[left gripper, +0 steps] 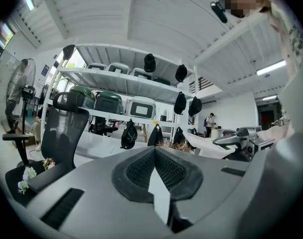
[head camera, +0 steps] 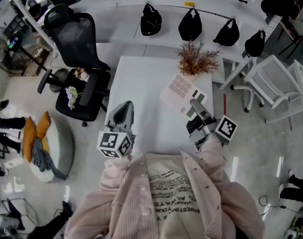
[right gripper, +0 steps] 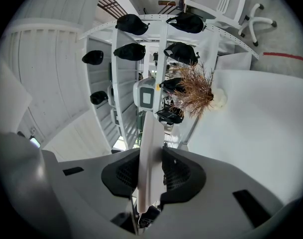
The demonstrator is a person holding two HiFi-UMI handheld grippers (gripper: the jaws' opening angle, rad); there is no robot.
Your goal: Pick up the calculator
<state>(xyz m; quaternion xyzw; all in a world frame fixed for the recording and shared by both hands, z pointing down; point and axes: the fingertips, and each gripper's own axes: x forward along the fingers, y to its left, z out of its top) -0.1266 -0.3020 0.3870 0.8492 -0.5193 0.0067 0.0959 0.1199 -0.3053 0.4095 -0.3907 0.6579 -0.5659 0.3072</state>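
Observation:
The calculator (head camera: 182,93), a flat white slab with pale pinkish keys, hangs over the right part of the white table (head camera: 141,98). My right gripper (head camera: 195,104) is shut on its near edge. In the right gripper view the calculator (right gripper: 150,133) stands edge-on between the two black pads, which press on both its faces. My left gripper (head camera: 125,107) hovers over the table's left front, apart from the calculator. Its pads (left gripper: 141,171) meet with nothing between them. The left gripper view also shows the calculator (left gripper: 206,147) at the far right, with the right gripper behind it.
A dried brown plant (head camera: 197,59) stands at the table's far right corner. A black office chair (head camera: 76,39) with small flowers (head camera: 71,96) on its seat stands left of the table. A white chair (head camera: 275,83) is to the right. Black caps (head camera: 190,25) hang on the rack behind.

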